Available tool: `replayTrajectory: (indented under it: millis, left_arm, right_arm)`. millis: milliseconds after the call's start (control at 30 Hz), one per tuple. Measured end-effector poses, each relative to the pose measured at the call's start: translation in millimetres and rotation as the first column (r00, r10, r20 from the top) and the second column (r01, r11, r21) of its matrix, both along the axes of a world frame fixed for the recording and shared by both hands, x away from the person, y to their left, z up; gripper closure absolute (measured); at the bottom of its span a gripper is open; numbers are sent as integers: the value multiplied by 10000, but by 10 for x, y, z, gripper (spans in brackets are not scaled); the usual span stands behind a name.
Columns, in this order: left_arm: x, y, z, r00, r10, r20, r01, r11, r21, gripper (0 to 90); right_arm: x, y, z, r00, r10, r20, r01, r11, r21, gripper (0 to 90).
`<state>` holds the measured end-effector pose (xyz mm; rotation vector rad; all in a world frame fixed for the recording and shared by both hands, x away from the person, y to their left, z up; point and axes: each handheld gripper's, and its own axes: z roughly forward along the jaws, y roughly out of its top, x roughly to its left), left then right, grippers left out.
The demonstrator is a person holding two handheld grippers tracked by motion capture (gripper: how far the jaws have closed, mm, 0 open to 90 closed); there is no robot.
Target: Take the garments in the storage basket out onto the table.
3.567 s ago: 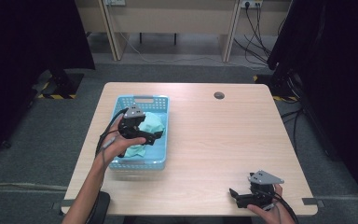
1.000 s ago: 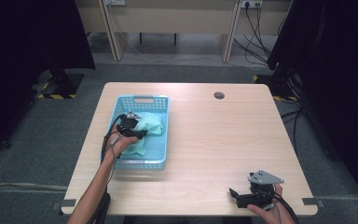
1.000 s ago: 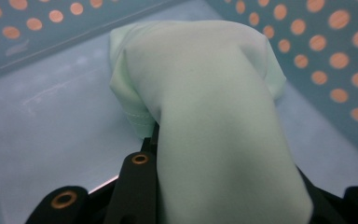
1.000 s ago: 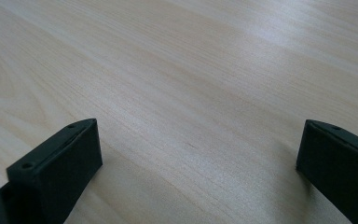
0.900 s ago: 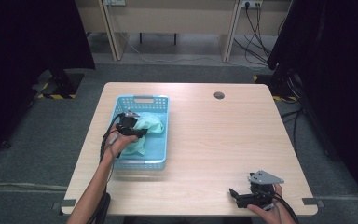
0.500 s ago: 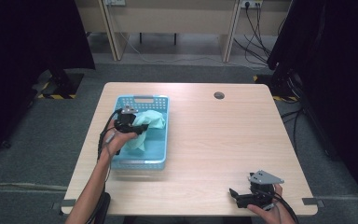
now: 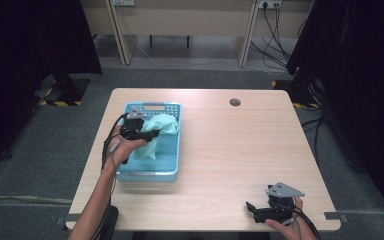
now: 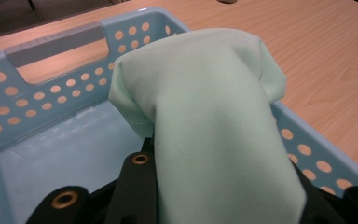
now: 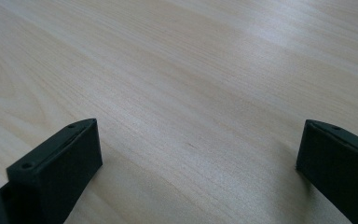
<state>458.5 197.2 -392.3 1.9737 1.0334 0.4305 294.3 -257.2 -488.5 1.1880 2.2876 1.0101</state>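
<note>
Over the blue basket [image 7: 150, 172]: green cloth [image 7: 161, 126] pinched in the closed left gripper [image 7: 150, 134].
No readable writing anywhere. Cloth draped over the jaws, hanging above the basket's inside near its handle wall. Right gripper [image 7: 252, 210] at the table's [image 7: 240, 145] near right edge, jaws spread wide over bare wood; broad free tabletop between; grey carpet, cables behind.

hidden: left tongs [image 8: 223, 205] tips under green cloth [image 8: 205, 116] | cut off: basket [image 8: 37, 93] by frame edges
</note>
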Motion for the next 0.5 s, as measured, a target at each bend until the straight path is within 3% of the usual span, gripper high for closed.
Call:
replayTrajectory:
  millis: [133,500]
  left_arm:
    - [-12,-4,42,9999,-118,1,118,9997,-206,693]
    - [-69,-57,180,9987,-482,181,487,9984,-291,692]
  right_arm:
    - [0,0,0,10000,-5,-2,5,10000,3,2]
    - [0,0,0,10000,0,1,0,10000,3,2]
